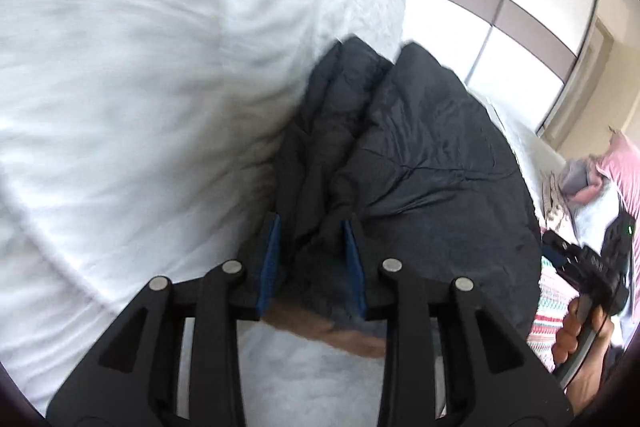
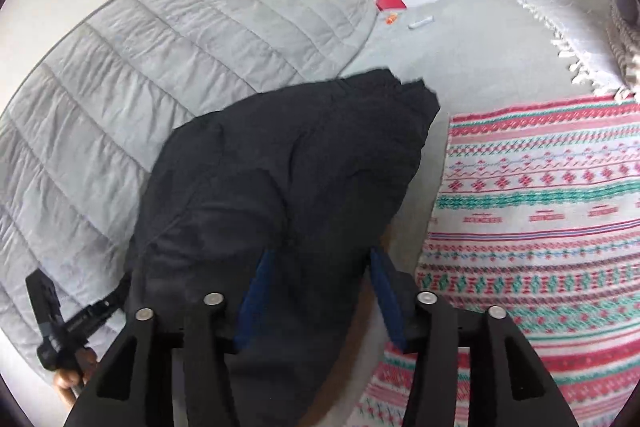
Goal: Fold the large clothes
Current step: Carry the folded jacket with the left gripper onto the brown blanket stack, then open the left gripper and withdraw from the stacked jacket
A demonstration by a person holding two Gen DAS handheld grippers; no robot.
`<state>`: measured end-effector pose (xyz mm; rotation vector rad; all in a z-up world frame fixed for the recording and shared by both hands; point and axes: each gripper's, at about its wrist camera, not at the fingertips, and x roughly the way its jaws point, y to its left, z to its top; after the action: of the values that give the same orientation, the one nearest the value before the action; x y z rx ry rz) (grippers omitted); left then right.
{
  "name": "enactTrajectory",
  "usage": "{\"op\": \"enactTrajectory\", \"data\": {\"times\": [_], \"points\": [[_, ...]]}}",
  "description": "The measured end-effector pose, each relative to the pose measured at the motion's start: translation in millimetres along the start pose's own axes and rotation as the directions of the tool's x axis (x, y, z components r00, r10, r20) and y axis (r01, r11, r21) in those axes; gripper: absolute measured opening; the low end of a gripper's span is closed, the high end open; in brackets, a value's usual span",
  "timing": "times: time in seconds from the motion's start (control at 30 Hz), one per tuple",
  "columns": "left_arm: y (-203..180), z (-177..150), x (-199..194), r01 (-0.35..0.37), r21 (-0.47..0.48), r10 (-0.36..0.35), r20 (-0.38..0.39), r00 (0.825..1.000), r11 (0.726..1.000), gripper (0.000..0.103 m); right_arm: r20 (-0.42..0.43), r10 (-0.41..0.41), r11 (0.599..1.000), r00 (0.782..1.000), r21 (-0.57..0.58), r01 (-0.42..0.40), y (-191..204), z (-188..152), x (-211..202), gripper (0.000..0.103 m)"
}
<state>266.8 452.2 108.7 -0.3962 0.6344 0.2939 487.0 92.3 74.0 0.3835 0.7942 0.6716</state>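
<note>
A large dark navy padded garment [image 1: 420,147] hangs bunched between the two grippers, lifted off the bed. My left gripper [image 1: 312,227] has its blue-padded fingers closed around a thick fold of it. My right gripper [image 2: 320,259] also holds a bunch of the same garment [image 2: 288,163] between its blue pads, with the fabric draping forward over the fingers. The right gripper and the hand holding it show in the left wrist view [image 1: 588,267]; the left gripper shows at the lower left of the right wrist view [image 2: 56,327].
A white quilted duvet [image 1: 120,87] covers the bed, also in the right wrist view [image 2: 140,67]. A red, green and white patterned blanket [image 2: 540,207] lies to the right. A fringed cream throw [image 2: 560,27], a small red object [image 2: 390,2] and wardrobe doors [image 1: 500,7] lie beyond.
</note>
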Motion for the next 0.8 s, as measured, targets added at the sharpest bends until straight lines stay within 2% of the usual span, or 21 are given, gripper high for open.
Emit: {"op": "enactTrajectory", "data": {"times": [0.13, 0.2, 0.4, 0.43, 0.53, 0.57, 0.6, 0.73, 0.8], "points": [[7.8, -11.2, -46.8, -0.006, -0.022, 0.007, 0.037, 0.999, 1.000, 0.033, -0.002, 0.011, 0.999, 1.000, -0.031, -0.011, 12.3, -17.6, -33.0, 0.054], [5.9, -26.9, -71.3, 0.002, -0.014, -0.002, 0.056, 0.998, 1.000, 0.033, -0.014, 0.023, 0.998, 1.000, -0.052, -0.023, 21.3, -29.2, -46.6, 0.054], [-38.8, -77.1, -125.0, 0.005, 0.012, -0.006, 0.063, 0.998, 1.000, 0.036, -0.084, 0.052, 0.994, 0.995, -0.094, -0.060, 54.9, -77.5, -96.6, 0.054], [-47.1, -86.5, -130.4, -0.003, 0.018, 0.001, 0.060, 0.998, 1.000, 0.039, -0.088, 0.056, 0.992, 0.995, -0.108, -0.066, 61.4, -85.0, -107.9, 0.054], [-66.3, -115.7, -160.0, -0.037, 0.043, 0.034, 0.074, 0.997, 0.998, 0.066, -0.088, 0.074, 0.983, 0.993, -0.159, -0.087, 79.1, -105.9, -143.7, 0.059], [-73.8, -127.2, -172.7, -0.049, 0.056, 0.044, 0.091, 0.995, 0.997, 0.078, -0.086, 0.078, 0.978, 0.993, -0.187, -0.093, 85.7, -114.9, -158.9, 0.063], [-78.8, -134.1, -180.2, -0.059, 0.062, 0.053, 0.106, 0.993, 0.996, 0.083, -0.084, 0.068, 0.972, 0.994, -0.219, -0.085, 92.3, -124.9, -175.4, 0.066], [-98.4, -162.7, -224.1, -0.110, 0.079, 0.096, 0.165, 0.982, 0.991, 0.088, -0.095, 0.083, 0.936, 0.992, -0.334, -0.110, 112.5, -158.1, -228.4, 0.072], [-104.7, -173.7, -241.4, -0.130, 0.067, 0.117, 0.179, 0.977, 0.989, 0.093, -0.089, 0.092, 0.913, 0.992, -0.391, -0.119, 120.1, -177.0, -256.4, 0.080]]}}
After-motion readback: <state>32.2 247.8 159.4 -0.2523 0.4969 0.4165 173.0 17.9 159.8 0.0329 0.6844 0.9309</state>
